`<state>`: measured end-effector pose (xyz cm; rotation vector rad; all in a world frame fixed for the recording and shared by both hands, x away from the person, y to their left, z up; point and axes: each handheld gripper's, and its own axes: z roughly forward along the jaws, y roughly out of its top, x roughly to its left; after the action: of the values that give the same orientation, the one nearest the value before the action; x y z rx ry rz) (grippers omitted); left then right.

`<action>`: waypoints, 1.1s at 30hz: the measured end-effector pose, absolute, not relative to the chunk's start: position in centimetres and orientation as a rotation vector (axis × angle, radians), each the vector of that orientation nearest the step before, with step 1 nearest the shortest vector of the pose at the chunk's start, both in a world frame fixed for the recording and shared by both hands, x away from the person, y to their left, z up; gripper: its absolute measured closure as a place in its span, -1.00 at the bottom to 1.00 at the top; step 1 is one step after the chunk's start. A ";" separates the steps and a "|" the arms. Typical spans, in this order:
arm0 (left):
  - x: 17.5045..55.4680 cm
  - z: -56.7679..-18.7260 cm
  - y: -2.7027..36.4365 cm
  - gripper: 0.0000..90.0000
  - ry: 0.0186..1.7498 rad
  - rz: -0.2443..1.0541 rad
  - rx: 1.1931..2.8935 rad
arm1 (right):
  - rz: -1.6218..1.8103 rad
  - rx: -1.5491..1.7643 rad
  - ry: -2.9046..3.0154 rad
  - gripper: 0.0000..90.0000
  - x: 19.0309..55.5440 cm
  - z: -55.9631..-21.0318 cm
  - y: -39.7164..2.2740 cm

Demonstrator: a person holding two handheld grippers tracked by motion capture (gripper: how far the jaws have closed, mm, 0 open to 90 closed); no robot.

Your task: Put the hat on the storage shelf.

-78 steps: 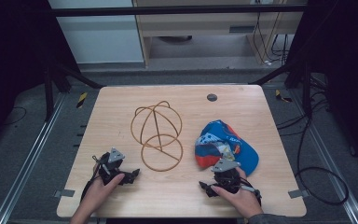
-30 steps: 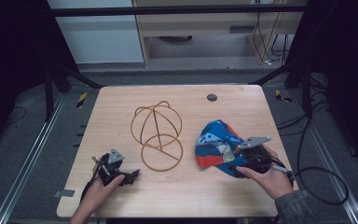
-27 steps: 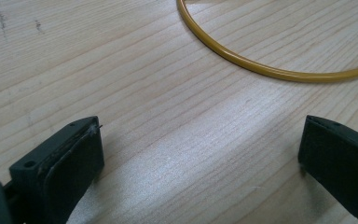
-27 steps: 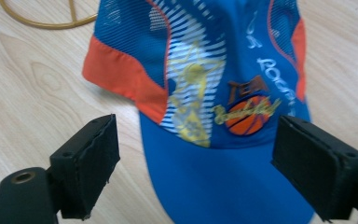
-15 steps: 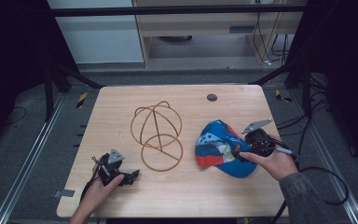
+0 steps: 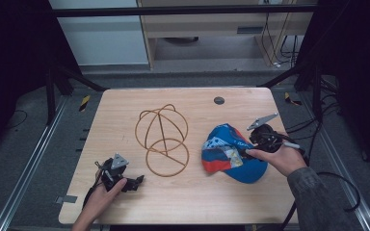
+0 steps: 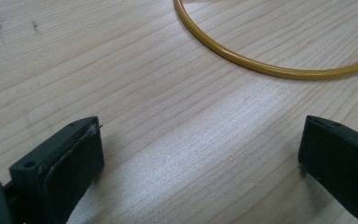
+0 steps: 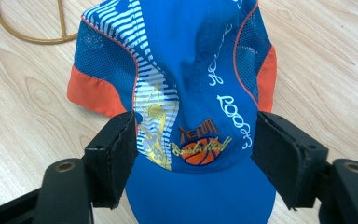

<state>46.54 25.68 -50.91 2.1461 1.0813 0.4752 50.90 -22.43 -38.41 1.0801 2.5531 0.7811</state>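
Table of pale wood carries everything. My wire frame stands left of its middle. The cap lies right of the frame, brim toward my right hand. My right claw straddles the cap's front panel above the brim, jaws just been closing, pads close to the cloth on both sides; I cannot tell if they press. My left claw rests wide near the frame's base ring, nothing between its jaws.
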 end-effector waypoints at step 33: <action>46.6 -50.9 25.7 -1.00 1.076 0.473 2.151 | 0.731 1.110 2.659 -0.08 53.9 -40.9 -20.4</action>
<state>46.55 25.73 -50.89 2.1505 1.0758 0.4725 53.85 -20.36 -40.87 1.1104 2.6595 0.7313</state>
